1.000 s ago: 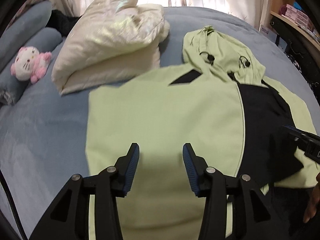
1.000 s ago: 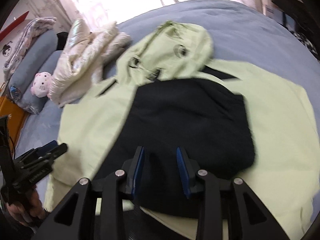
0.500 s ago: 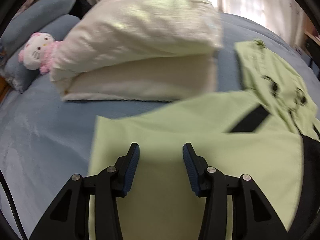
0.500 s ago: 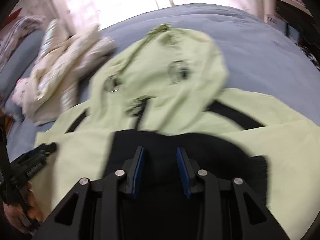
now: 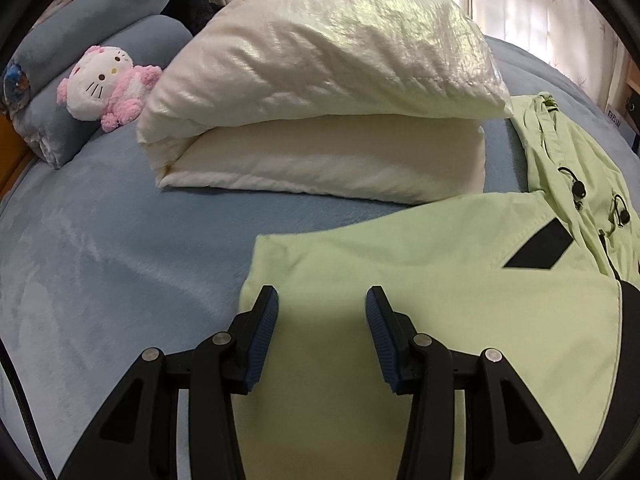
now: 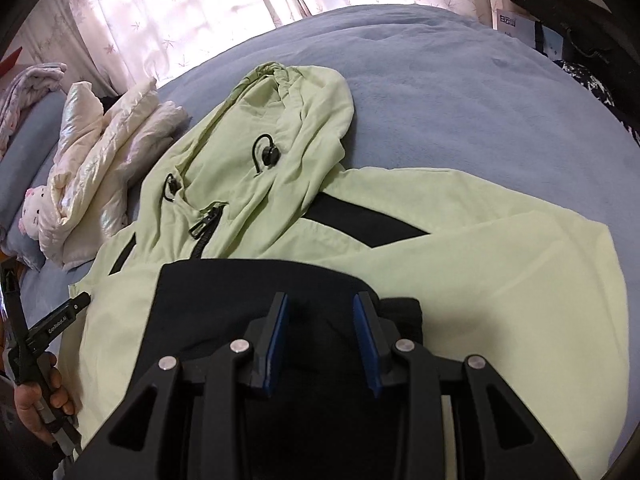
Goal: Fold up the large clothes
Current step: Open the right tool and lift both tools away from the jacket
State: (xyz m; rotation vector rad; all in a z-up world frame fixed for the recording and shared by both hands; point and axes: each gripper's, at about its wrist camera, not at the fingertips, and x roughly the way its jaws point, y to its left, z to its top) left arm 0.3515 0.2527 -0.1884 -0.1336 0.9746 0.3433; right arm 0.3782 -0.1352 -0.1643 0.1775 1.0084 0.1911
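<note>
One pale green hooded jacket with black panels lies on one blue plush bedspread. One folded cream puffer coat, shiny on top, sits beside it. One pink-and-white plush cat toy leans on the blue-grey bolster cushions (two of them, stacked). Two black cord toggles show on the hood

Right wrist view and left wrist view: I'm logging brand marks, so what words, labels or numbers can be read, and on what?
"GenRobot.AI", in small white letters, on the black finger of the left gripper.
Three dark characters on a white box at the bed's far edge: too small to read surely; the same label is blurred in the other view.
Green jacket, cream jacket, plush toy: no text.
</note>
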